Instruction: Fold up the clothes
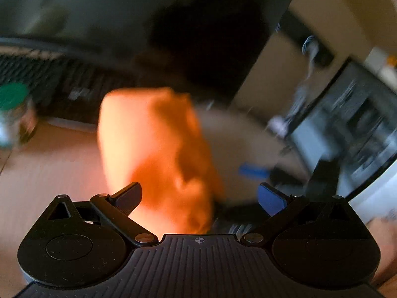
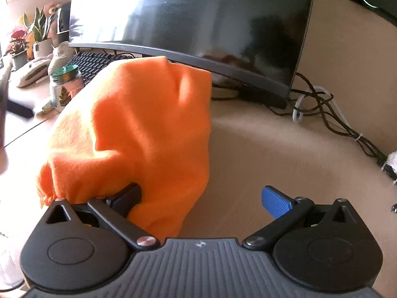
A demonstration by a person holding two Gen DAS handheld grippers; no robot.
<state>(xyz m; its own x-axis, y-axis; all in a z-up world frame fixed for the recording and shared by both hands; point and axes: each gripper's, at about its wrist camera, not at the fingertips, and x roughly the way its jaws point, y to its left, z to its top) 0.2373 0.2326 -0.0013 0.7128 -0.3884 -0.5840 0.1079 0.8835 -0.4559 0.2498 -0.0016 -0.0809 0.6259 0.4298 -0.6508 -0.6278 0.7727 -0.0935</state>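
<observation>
Black linkage arms and a ribbed housing fill the bottom of both wrist views. The left hand-held gripper has its jaws spread wide with nothing clamped between them; its left finger is dark, its right pad blue. The left view is heavily smeared, so fine detail is lost: the orange cloth rises as a blurred lump ahead of the open fingers, and whether it touches either finger cannot be told. A blue streak with dark parts to the right, low over the counter, is too blurred to identify.

The right hand-held gripper is also spread wide. The cloth sits bunched on the counter, draped over the left finger so that only part of that finger shows; the blue right finger stands clear of the fabric over bare counter. The cloth's near hem is cut off behind the gripper body, and its far side hides part of the keyboard.

Behind the cloth a monitor spans the back edge, its lower rim just beyond the fabric. A green-lidded jar stands near the cloth's left side. Tangled cables run along the right rear. Open counter lies to the right of the cloth, in front of the monitor base.
</observation>
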